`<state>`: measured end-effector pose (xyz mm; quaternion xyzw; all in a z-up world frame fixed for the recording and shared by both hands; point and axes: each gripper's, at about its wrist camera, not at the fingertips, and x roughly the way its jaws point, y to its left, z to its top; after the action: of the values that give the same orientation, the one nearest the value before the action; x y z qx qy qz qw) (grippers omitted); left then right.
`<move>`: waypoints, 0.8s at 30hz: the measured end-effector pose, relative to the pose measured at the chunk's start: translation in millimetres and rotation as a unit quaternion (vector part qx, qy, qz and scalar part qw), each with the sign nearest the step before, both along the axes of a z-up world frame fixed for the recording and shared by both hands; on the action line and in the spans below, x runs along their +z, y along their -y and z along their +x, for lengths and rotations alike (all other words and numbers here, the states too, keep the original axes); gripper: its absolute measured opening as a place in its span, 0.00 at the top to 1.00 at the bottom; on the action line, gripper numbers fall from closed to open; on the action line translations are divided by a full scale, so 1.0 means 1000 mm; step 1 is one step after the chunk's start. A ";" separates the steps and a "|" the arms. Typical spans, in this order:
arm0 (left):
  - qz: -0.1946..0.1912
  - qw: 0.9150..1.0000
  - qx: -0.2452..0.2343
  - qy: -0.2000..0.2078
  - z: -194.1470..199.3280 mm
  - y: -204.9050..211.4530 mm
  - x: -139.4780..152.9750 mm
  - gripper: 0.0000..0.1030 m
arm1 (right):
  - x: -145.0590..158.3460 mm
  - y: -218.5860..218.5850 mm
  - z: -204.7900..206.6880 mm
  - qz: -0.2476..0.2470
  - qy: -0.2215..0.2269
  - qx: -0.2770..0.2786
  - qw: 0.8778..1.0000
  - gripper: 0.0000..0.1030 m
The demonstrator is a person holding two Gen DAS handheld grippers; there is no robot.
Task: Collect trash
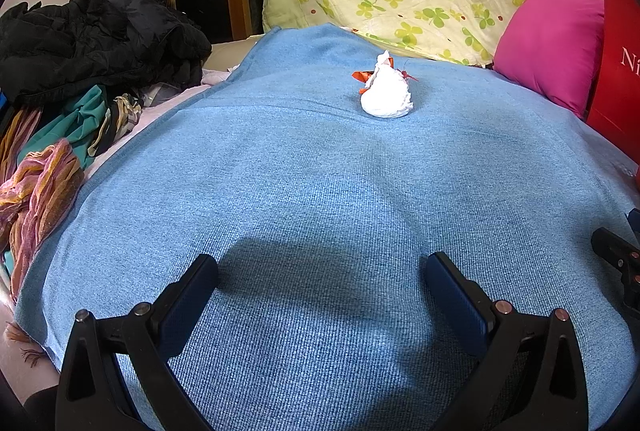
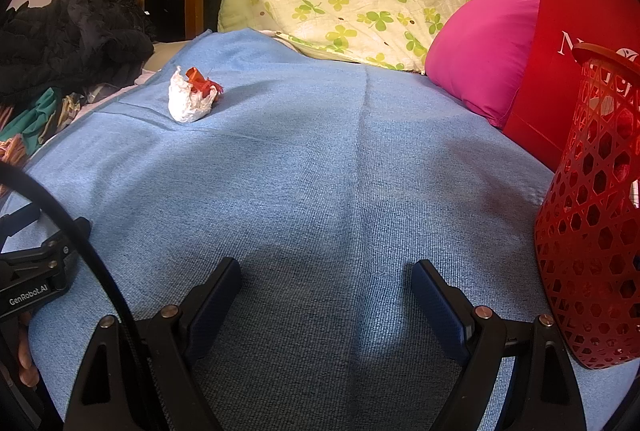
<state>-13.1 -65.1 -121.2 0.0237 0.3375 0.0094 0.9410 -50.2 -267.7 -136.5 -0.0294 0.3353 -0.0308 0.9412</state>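
With both my left gripper [image 1: 322, 285] and right gripper [image 2: 326, 289] spread empty, the crumpled white tissue wad [image 1: 386, 93], well left of the red basket [image 2: 592, 215], looks light and squashy, so I'd pinch its fat middle.

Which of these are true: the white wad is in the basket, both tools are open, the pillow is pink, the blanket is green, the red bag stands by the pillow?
1. The white wad is in the basket. False: it lies on the blanket.
2. Both the left tool and the right tool are open and empty. True.
3. The pillow is pink. True.
4. The blanket is green. False: it is blue.
5. The red bag stands by the pillow. True.
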 end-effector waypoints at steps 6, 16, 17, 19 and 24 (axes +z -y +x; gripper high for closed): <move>0.000 1.000 0.000 0.000 0.000 0.000 0.000 0.00 | 0.000 0.000 0.000 0.000 0.000 0.000 1.000 0.13; 0.015 0.999 -0.017 -0.027 0.006 -0.002 0.009 0.00 | 0.007 0.001 0.004 -0.007 -0.033 0.003 0.999 0.13; 0.018 0.999 -0.017 -0.028 0.006 -0.002 0.009 0.00 | 0.010 0.002 0.006 -0.002 -0.042 0.010 0.999 0.13; 0.029 0.999 -0.015 -0.029 0.010 -0.003 0.012 0.00 | 0.015 0.003 0.008 0.012 -0.052 0.022 0.998 0.13; 0.067 0.998 -0.011 -0.007 0.024 -0.004 0.023 0.00 | 0.050 0.005 0.033 0.079 -0.037 0.062 0.994 0.13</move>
<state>11.0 -61.2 -97.7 0.0908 0.3427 0.0211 0.9348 -16.9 -272.4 -86.2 0.0228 0.3687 0.0553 0.9276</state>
